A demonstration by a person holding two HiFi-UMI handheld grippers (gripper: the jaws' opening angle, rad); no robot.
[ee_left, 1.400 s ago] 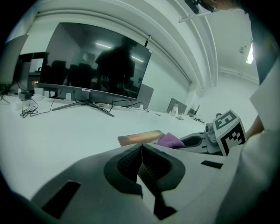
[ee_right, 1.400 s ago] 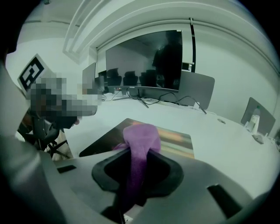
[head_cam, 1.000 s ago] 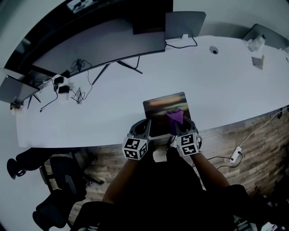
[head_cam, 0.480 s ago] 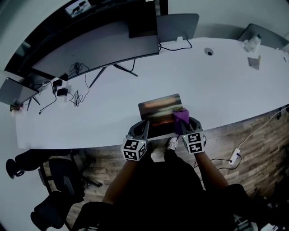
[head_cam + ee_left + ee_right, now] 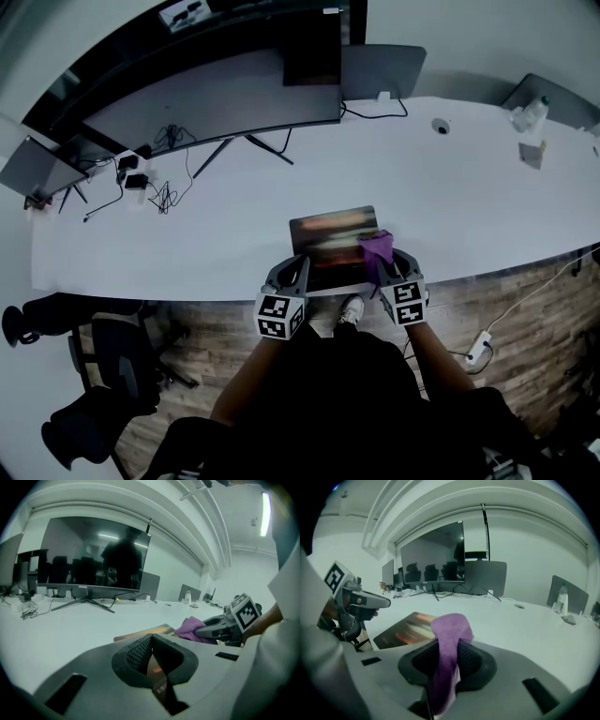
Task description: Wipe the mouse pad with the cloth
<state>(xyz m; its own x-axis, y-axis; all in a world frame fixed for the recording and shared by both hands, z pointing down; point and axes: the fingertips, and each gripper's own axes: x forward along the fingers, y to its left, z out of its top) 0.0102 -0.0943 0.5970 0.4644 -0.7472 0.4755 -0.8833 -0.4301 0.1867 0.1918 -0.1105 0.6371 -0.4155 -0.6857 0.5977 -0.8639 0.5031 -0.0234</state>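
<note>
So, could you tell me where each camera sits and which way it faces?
Head view: above, looking down at the table, forearms, left claw and right claw.
Left gripper view: on the shut left claw, facing the monitor; right claw at right.
Right gripper view: on the right claw gripping the cloth, facing the monitor.
Shared: mouse pad.

Cloth (image 5: 449, 634): fuzzy fabric; mouse pad (image 5: 328, 234): smooth w/ slight sheen; desk (image 5: 234, 216): matt white.

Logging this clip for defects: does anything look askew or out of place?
Nothing stands out. The mouse pad lies flat at the desk edge, and the cloth is pinched in the right gripper; only some cables lie tangled at far left.
</note>
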